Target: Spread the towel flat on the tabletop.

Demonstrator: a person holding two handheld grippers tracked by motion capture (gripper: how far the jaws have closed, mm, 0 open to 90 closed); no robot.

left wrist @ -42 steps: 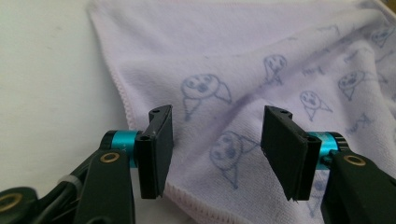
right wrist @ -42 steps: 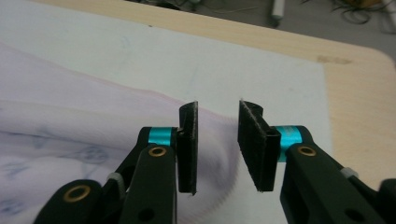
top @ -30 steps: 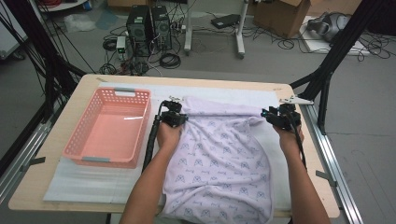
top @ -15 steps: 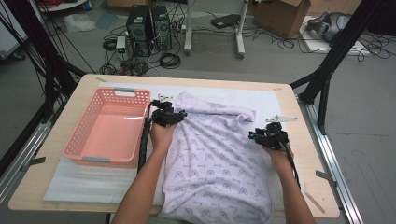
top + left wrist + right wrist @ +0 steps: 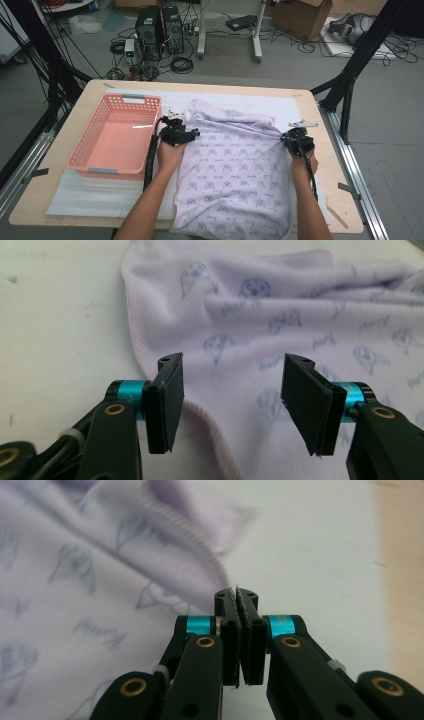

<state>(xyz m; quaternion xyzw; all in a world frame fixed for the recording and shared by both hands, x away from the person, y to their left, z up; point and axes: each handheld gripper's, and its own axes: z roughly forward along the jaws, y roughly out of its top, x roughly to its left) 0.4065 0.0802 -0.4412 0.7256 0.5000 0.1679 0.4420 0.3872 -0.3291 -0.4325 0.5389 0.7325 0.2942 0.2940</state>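
**Right corner pinched, left let go**

Draped over the table's [image 5: 320, 165] near edge: lilac garment [image 5: 235, 175]. Right gripper [image 5: 242, 597] just clamped, seemingly on its hem, for folding. Left gripper [image 5: 230, 395] just spread, cloth loose between. Beyond, left: pink basket [image 5: 145, 102].

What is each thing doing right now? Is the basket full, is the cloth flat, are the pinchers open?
Pink basket: empty, upright on the table.
Lilac printed garment: spread out, wrinkled, its near end hanging over the table edge.
Left gripper: fingers open over the garment's hem, just been opening.
Right gripper: fingers shut on the garment's ribbed edge.
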